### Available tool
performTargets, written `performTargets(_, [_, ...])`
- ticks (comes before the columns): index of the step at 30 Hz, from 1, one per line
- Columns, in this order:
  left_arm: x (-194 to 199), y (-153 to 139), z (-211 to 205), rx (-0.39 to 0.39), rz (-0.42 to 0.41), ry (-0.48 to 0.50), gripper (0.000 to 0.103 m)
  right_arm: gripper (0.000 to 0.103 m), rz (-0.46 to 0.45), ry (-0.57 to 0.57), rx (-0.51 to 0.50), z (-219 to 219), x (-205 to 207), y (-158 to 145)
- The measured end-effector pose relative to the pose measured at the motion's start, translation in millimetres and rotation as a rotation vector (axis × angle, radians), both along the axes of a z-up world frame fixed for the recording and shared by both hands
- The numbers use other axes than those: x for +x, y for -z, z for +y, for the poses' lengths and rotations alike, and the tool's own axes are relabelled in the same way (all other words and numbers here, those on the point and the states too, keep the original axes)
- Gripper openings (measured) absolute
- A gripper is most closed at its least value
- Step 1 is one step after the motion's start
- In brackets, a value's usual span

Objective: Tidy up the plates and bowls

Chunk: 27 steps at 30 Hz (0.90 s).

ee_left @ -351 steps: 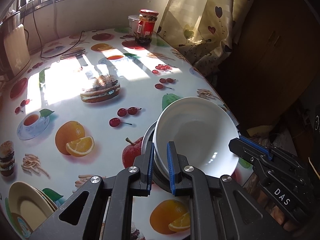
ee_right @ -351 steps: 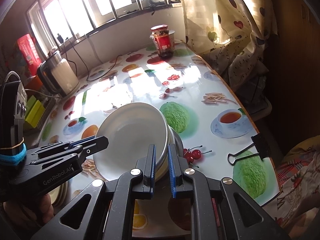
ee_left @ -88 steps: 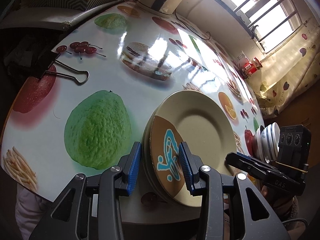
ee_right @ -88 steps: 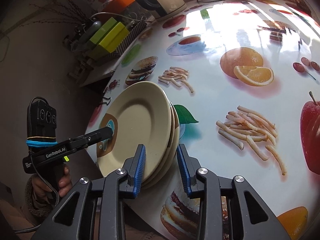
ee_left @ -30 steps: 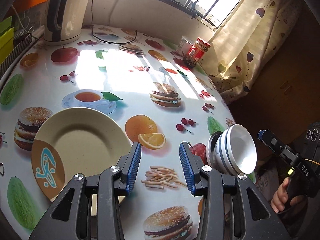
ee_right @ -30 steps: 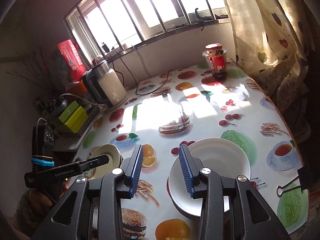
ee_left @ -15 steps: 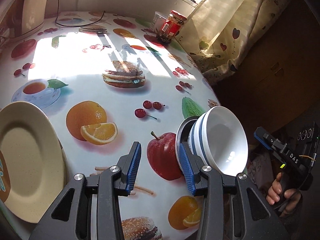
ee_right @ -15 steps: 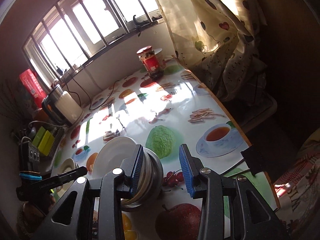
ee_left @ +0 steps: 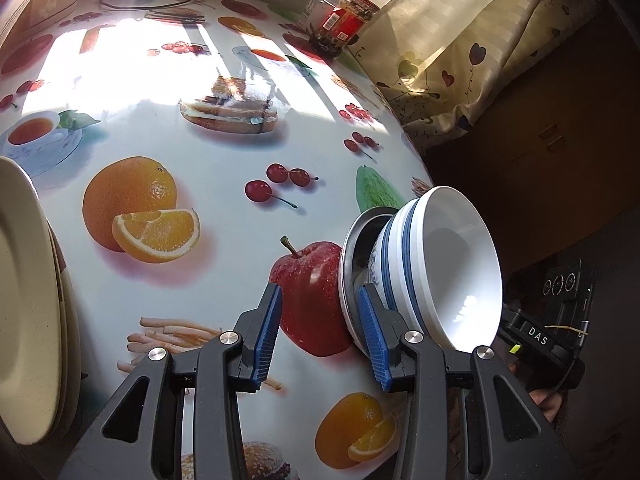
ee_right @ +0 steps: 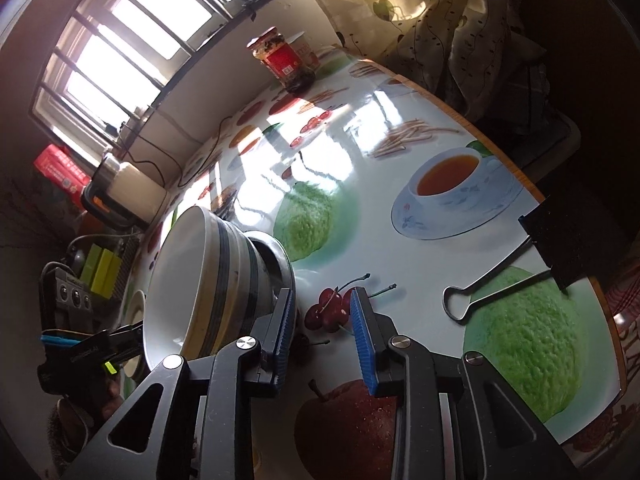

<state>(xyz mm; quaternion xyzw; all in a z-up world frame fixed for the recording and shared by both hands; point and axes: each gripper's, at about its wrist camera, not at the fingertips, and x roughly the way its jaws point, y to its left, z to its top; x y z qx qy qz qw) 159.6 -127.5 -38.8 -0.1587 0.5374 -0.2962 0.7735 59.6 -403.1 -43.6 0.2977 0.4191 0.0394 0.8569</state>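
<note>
Both grippers are closing in on the bowl stack near the table edge, after being further back a second ago. Left gripper is sitting spread, one pad just beside the steel dish under the bowls, nothing pinched. Right gripper has just been narrowing its jaws, with only tablecloth between them and one pad just beside the stack. Looks like they're lining up to move the bowls next. The plates are getting cut off at the left edge, and I can't tell if any pad touches the stack. The jar is sitting at the far edge.
</note>
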Motion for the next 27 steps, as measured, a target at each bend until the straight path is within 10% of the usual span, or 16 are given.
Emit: performTargets(27, [0.1, 0.4, -21.9, 0.007, -0.034, 0.045, 0.010, 0.008, -0.062, -0.081, 0.187, -4.1, 8.7, 8.3])
